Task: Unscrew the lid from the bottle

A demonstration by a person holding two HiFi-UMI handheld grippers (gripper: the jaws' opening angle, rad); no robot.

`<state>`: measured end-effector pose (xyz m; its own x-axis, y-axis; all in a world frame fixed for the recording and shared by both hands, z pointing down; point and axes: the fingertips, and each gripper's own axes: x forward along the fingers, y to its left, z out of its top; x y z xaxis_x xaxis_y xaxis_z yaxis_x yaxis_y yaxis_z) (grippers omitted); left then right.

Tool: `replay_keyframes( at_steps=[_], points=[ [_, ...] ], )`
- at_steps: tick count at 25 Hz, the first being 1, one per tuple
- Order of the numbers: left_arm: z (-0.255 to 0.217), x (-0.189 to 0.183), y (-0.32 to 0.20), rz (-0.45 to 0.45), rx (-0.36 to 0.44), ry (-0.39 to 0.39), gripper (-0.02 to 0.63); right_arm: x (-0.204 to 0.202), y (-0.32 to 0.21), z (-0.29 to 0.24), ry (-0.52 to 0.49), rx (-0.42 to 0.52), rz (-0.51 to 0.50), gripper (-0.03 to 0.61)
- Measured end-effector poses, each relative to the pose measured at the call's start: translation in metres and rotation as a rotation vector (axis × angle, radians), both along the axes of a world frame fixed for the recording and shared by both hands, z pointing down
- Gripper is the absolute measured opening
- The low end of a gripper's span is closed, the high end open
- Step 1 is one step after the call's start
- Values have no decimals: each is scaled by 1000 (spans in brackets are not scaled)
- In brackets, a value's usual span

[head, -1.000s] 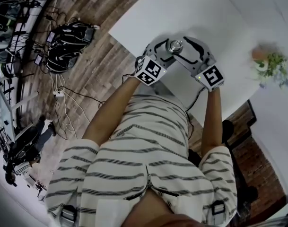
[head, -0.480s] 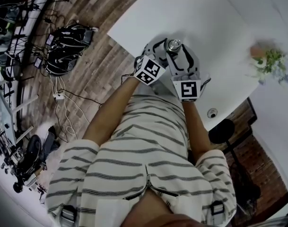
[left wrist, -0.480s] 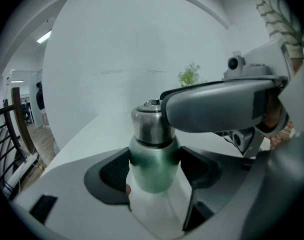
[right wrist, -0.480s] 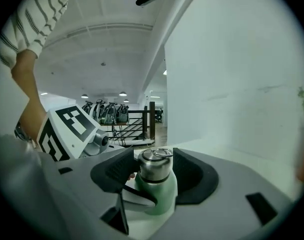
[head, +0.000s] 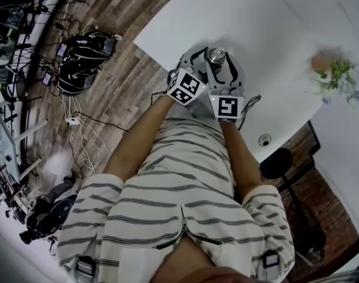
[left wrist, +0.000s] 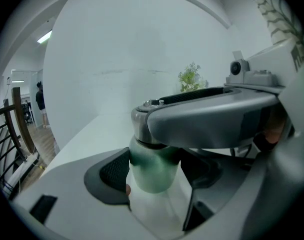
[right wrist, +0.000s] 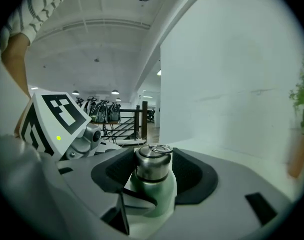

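Bottle (left wrist: 149, 178), green, stands upright on the white bench (head: 267, 34) near its edge closest to the person. Metal lid (right wrist: 152, 165) sits on the neck. Left gripper (left wrist: 156, 171): fingers clamped on the bottle body below the lid. Right gripper (right wrist: 154, 170): fingers have just been closing, lid between them; both pads now lie against the sides of the lid. The two grippers cross over each other at the bottle. Small plant (head: 338, 75) is well apart, at the far right of the bench.
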<state>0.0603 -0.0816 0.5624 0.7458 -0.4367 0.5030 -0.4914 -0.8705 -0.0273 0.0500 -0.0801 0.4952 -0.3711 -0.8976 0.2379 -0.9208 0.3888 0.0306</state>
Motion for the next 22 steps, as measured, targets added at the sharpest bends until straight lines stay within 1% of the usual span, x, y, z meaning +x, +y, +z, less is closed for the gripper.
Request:
replay_keyframes(
  at_steps=[6,12,14,18,22],
  points=[
    [2,0,-1,-2,4,0,316,0,0,2,-7,13,-46,238],
    [2,0,0,2,3,2,316,-1,2,1,-5,15,-126,236],
    [2,0,0,2,1,1,316,-1,2,0,-23,14,-162,235],
    [0,0,0,3,-5,0,316,-1,0,-2,-52,6,-292,235],
    [2,0,-1,3,-7,-2,316,-2,0,-3,-61,4,-470,235]
  ],
)
